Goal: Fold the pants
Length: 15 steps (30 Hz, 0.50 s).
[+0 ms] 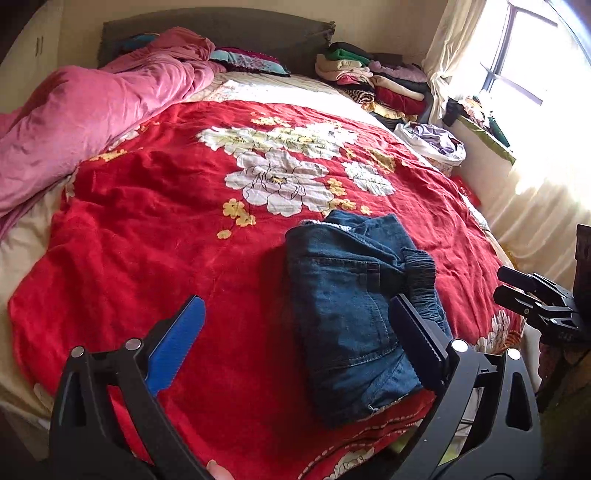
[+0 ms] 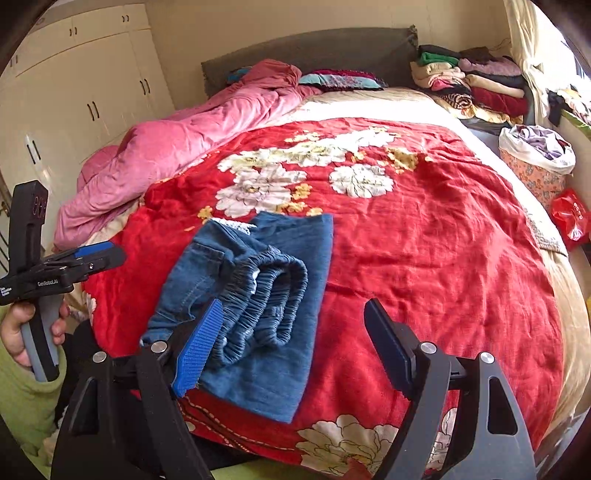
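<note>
Left wrist view
Room: a bedroom; the bed (image 1: 33, 258) fills the view, with a dark headboard (image 1: 221, 33) at the far end and a bright window (image 1: 524, 55) with pale curtains on the right.
Blanket: a red blanket (image 1: 166, 240) with white and yellow flowers covers most of the bed.
Quilt: a pink quilt (image 1: 81, 122) lies bunched along the far left side.
Clothes: a folded stack of clothes (image 1: 373, 81) sits at the far right corner, a lined basket (image 1: 432, 146) of laundry near it.
Pants: the blue denim pants (image 1: 351, 306) lie folded into a compact bundle on the blanket, near its front edge (elastic waistband on the right side of the bundle).
Left gripper: the left gripper (image 1: 299, 339) has its jaws spread wide and grips nothing; the blue pad is left of the pants, the dark finger in front of their right part.
Right gripper: the right gripper (image 1: 517, 288) shows at the right edge, off the bed; its jaws look close together, but I cannot tell for sure from here.

Right wrist view
Room: the same bed, with a white wardrobe (image 2: 81, 96) at the left wall.
Pants: the pants (image 2: 258, 302) lie on the blanket (image 2: 424, 258), waistband on top, facing the camera.
Right gripper: the right gripper (image 2: 295, 343) is wide open and empty, its blue pad in front of the waistband.
Left gripper: the left gripper (image 2: 110, 254) is seen from the side at the left, held in a hand (image 2: 22, 332) (green sleeve), beside the bed.
</note>
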### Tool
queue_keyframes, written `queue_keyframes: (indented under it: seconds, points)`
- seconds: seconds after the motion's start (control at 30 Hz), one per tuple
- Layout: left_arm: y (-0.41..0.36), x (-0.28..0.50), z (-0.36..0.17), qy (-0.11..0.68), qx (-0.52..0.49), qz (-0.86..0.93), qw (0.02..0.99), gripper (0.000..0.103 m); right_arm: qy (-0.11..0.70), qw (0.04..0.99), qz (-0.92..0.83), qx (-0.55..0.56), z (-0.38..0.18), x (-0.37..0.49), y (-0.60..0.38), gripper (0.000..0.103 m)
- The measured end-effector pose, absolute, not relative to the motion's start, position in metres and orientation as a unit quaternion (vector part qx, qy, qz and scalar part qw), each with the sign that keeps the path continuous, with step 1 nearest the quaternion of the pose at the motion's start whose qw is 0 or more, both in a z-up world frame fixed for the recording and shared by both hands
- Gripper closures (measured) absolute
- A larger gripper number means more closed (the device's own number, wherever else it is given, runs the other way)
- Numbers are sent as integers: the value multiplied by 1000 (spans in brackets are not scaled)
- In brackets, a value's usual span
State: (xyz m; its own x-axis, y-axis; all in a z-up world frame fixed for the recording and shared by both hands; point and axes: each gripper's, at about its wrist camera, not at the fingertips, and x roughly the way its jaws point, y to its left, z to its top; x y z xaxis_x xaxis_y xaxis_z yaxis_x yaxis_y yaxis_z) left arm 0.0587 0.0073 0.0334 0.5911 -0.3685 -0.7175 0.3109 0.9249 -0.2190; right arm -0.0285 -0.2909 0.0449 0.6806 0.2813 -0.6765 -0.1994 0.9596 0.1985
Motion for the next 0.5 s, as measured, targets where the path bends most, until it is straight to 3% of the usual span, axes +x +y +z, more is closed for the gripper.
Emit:
queue_keyframes:
  seconds: [0.5]
  points:
    - [-17, 66, -16, 463, -28, -208, 861, 10, 420, 893, 140, 74, 2, -5, -290, 26]
